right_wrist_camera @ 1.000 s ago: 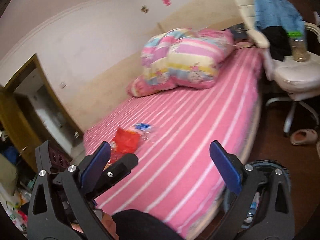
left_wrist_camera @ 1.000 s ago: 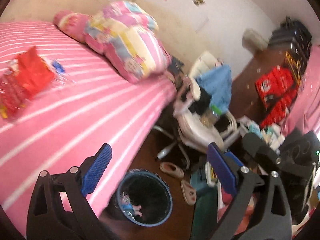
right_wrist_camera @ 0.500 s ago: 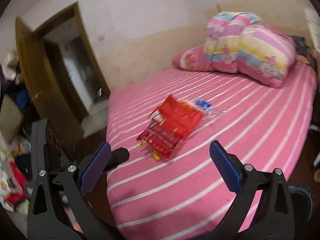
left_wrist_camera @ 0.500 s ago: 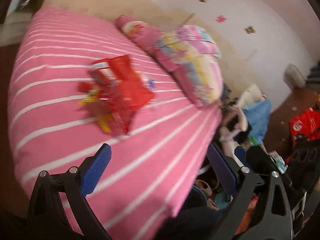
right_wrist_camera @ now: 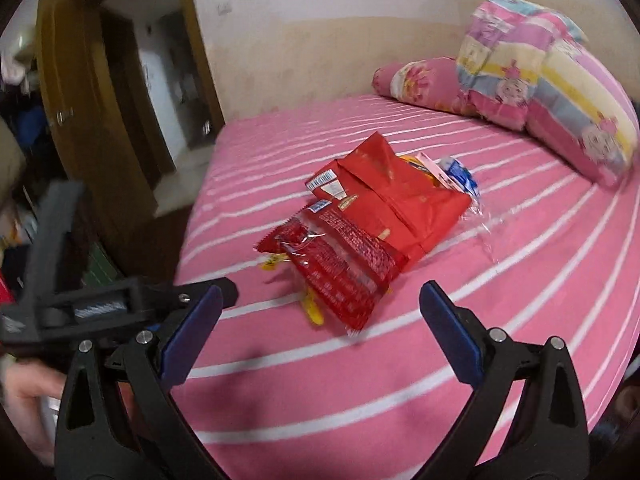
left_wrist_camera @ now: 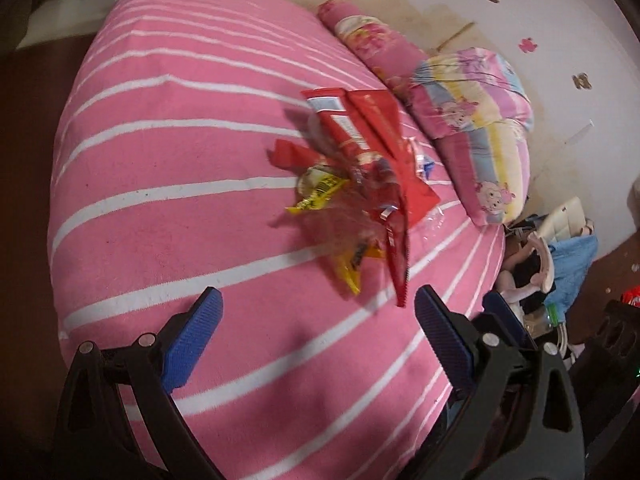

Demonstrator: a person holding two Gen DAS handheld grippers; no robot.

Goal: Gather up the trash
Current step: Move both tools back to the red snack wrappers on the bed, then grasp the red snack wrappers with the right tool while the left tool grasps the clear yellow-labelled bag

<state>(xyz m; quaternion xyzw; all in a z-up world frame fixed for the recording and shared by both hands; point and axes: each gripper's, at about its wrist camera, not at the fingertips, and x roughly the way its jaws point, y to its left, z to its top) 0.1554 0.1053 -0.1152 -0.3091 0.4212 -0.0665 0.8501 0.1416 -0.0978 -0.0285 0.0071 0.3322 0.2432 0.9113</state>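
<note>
A heap of trash lies in the middle of a pink striped bed (left_wrist_camera: 180, 184): a large red snack bag (right_wrist_camera: 396, 196), a red and clear wrapper (right_wrist_camera: 340, 264), yellow wrappers (left_wrist_camera: 320, 192) and clear plastic with a blue piece (right_wrist_camera: 460, 176). The heap also shows in the left wrist view (left_wrist_camera: 360, 168). My left gripper (left_wrist_camera: 316, 332) is open and empty, hovering over the bed just short of the heap. My right gripper (right_wrist_camera: 320, 332) is open and empty, also just short of the heap. The left gripper's body (right_wrist_camera: 80, 304) shows at the left of the right wrist view.
A pink pillow (right_wrist_camera: 416, 80) and a folded patterned quilt (right_wrist_camera: 560, 88) lie at the head of the bed by the wall. A wooden door frame (right_wrist_camera: 80, 100) stands past the bed's foot. A chair with blue cloth (left_wrist_camera: 568, 256) stands beside the bed.
Both grippers have swung from the bedside and trash bin toward the heap on the bed and moved closer to it. Both stay open. The heap has not moved.
</note>
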